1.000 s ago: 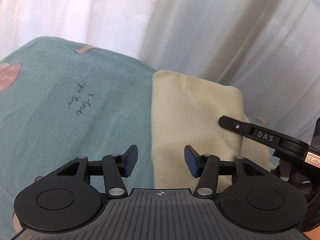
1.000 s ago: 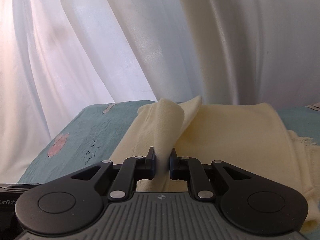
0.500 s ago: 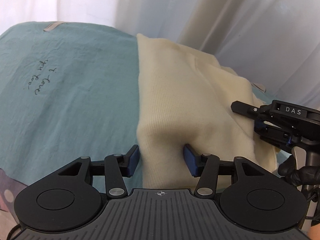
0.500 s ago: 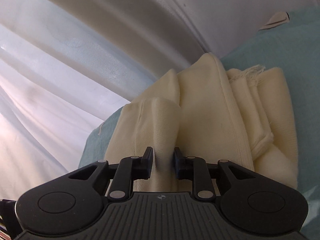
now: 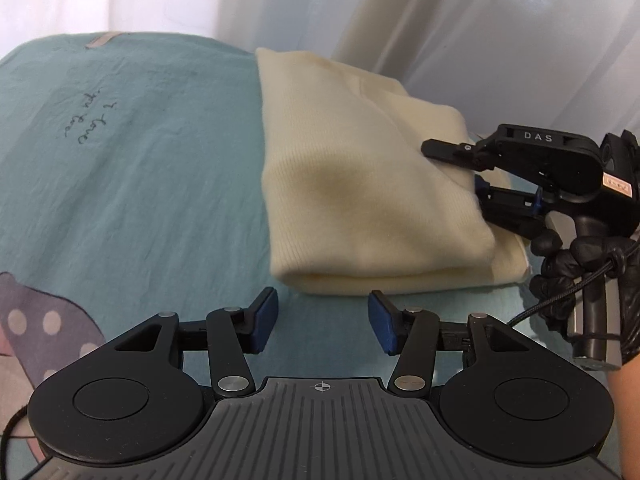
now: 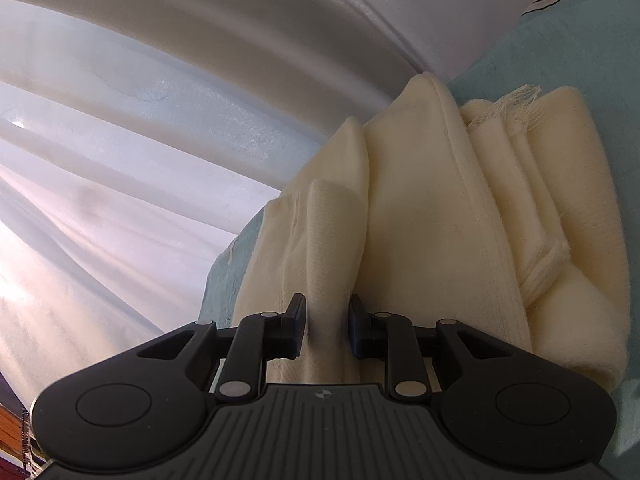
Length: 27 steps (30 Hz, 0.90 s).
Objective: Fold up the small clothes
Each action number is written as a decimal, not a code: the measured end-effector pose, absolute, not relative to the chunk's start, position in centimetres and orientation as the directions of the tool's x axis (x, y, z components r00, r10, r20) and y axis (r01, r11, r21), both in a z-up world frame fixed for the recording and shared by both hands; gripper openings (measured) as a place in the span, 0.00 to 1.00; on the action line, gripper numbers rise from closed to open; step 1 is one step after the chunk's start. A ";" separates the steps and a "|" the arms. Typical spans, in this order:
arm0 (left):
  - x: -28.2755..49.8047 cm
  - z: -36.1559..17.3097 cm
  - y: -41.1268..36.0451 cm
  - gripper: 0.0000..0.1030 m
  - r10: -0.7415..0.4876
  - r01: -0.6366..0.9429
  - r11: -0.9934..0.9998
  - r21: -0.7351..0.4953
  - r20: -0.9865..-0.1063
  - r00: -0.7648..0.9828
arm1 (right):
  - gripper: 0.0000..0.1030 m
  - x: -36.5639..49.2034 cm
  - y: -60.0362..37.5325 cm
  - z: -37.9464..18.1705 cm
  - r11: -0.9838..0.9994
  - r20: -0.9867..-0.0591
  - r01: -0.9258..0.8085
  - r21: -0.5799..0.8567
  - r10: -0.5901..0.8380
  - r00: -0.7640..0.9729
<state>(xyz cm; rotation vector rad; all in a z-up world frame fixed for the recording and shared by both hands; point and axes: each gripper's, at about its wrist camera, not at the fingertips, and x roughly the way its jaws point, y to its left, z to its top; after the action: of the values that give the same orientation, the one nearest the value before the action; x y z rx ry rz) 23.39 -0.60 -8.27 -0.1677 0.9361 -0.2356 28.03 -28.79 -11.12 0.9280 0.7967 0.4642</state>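
A cream knit garment [image 5: 360, 184] lies folded on a teal bedsheet [image 5: 140, 160]. My left gripper [image 5: 322, 322] is open and empty, just in front of the garment's near folded edge, not touching it. My right gripper [image 6: 326, 326] has its jaws a little apart around a fold of the cream garment [image 6: 440, 216], with the cloth between the pads. In the left wrist view the right gripper [image 5: 460, 164] sits at the garment's right edge, tilted on its side, held by a black-gloved hand [image 5: 588, 276].
White curtains [image 5: 400, 12] hang close behind the bed. The teal sheet has handwritten print [image 5: 90, 120] and a grey dotted pattern [image 5: 36, 332] at the near left. A frayed cream edge [image 6: 516, 108] shows at the far end of the garment.
The left gripper has pulled back off the garment's near edge, jaws still open. The right gripper's jaws have opened slightly around the fold and it has rolled sideways, lowering the cloth.
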 end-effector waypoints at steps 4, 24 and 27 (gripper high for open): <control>23.7 -8.4 -2.3 0.54 -0.217 0.150 0.976 -0.158 -0.774 0.595 | 0.22 28.7 -28.6 -11.9 0.438 -0.346 -0.008 0.899 0.722 0.600; 24.7 -8.3 -3.0 0.53 -0.158 0.083 0.987 -0.137 -0.777 0.609 | 0.12 23.7 -27.3 -4.2 0.957 -0.526 -0.074 0.281 0.218 0.822; 24.7 -8.3 -2.9 0.55 -0.168 0.084 0.986 -0.147 -0.780 0.603 | 0.12 23.6 -27.5 -4.4 0.968 -0.522 -0.039 0.248 0.168 0.836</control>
<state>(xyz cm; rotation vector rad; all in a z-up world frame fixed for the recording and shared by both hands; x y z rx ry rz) 24.71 -2.86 -8.26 -0.0984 0.9126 -0.1460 23.62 -27.53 -4.40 0.2326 0.5711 0.1108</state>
